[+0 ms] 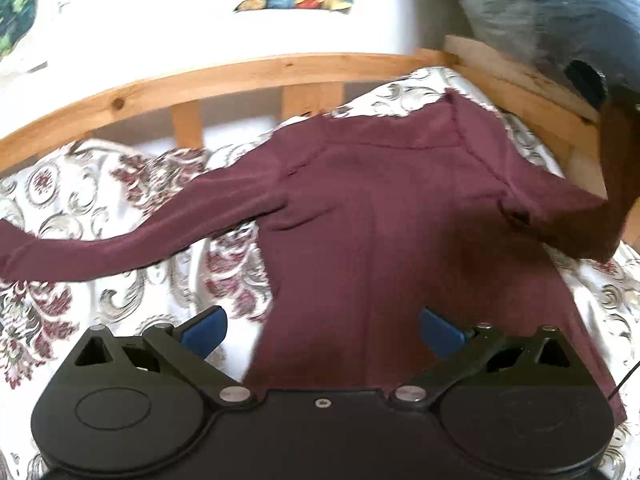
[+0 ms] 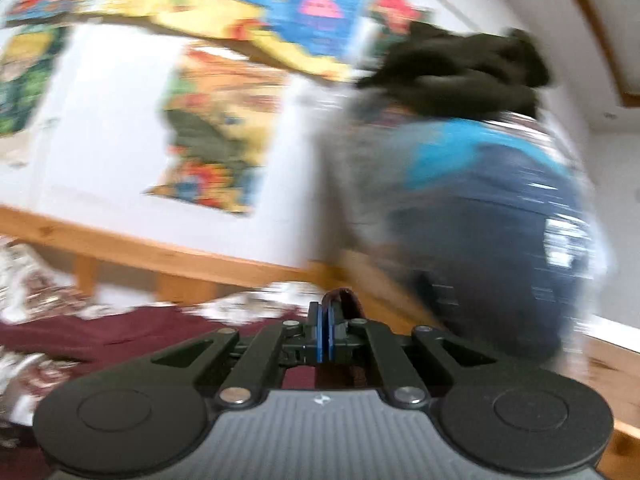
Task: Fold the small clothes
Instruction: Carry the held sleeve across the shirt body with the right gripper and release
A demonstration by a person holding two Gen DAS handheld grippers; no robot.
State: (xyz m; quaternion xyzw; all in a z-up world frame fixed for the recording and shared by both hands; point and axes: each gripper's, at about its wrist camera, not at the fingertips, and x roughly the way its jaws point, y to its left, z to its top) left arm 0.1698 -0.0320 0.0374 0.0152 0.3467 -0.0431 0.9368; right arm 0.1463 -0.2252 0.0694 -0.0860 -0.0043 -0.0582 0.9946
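A maroon long-sleeved shirt (image 1: 384,208) lies spread on the patterned bedcover (image 1: 80,184). Its left sleeve (image 1: 100,244) stretches flat to the left. My left gripper (image 1: 322,322) hovers open over the shirt's lower body, its blue pads (image 1: 208,326) wide apart with nothing between them. The right sleeve (image 1: 612,200) is lifted steeply at the frame's right edge. In the right wrist view my right gripper (image 2: 323,312) is shut on that sleeve's cuff (image 2: 354,300), pointing level, with the rest of the shirt (image 2: 120,332) lower left. That view is blurred.
A wooden bed rail (image 1: 240,76) runs along the far side, with a white wall and colourful posters (image 2: 216,128) behind. A blurred blue-grey bundle with a cyan patch (image 2: 480,208) and dark cloth on top stands at the right, beyond the rail's corner.
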